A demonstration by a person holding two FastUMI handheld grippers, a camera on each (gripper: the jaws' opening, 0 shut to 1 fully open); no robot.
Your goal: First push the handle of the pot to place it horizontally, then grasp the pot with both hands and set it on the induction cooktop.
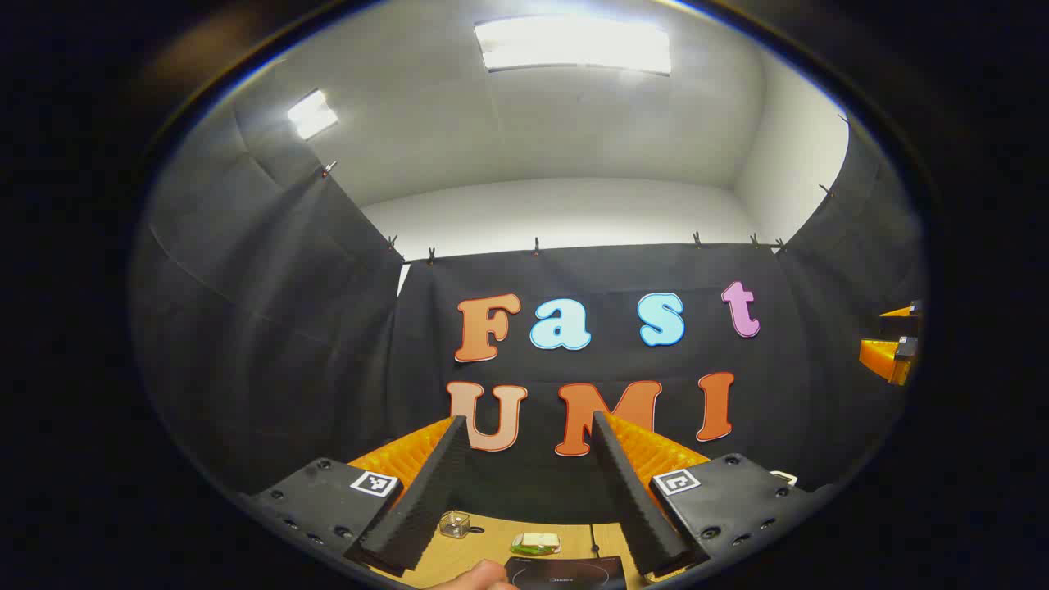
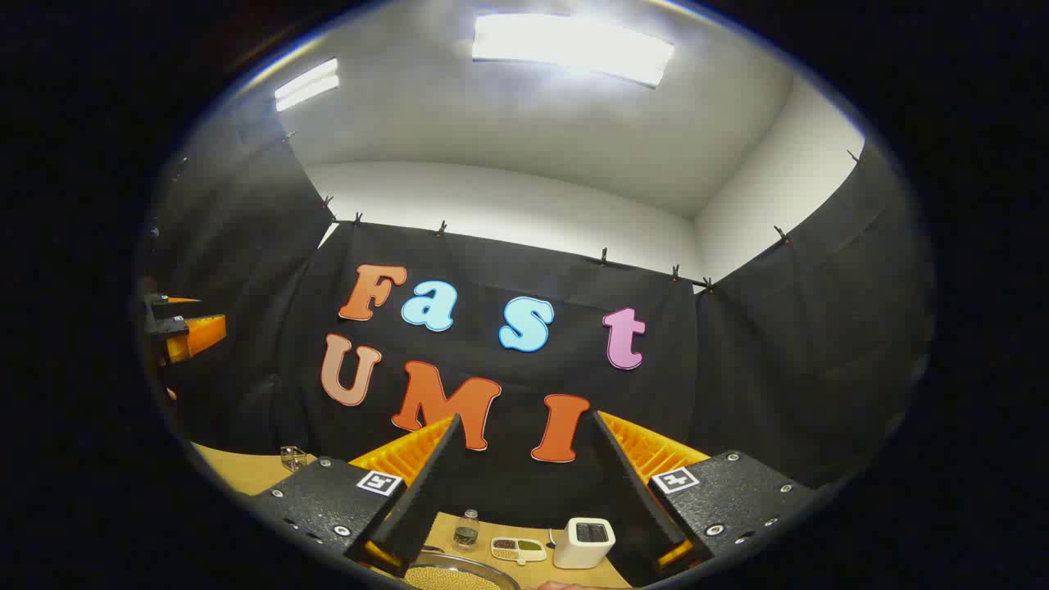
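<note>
Black cloth hangs clipped around a booth under a white ceiling with bright light panels [image 1: 574, 45], and a light wooden table [image 1: 492, 545] runs along the foot of the far wall. In the left gripper view, the left gripper [image 1: 529, 492] is raised and tipped up toward the cloth, its two fingers spread wide with nothing between them. Low in that view, near the bottom edge, lies the dark induction cooktop [image 1: 565, 569], with part of a hand [image 1: 471, 578] just to its left; farther back on the table sit a small clear box [image 1: 455, 524] and a small dish with green contents [image 1: 537, 541], while a cord [image 1: 592, 537] trails toward the wall. At the far right edge of that view the other gripper appears as an orange and black shape. In the right gripper view, the right gripper [image 2: 524, 492] is likewise held up with its fingers wide apart and empty. Below it, at the bottom edge and near its left finger, curves the metal rim of the pot [image 2: 455, 574], filled with small pale grains; its handle cannot be made out. Behind the pot stand a small glass jar [image 2: 465, 528], a divided sample tray [image 2: 518, 547] and a white boxy device [image 2: 583, 542].
</note>
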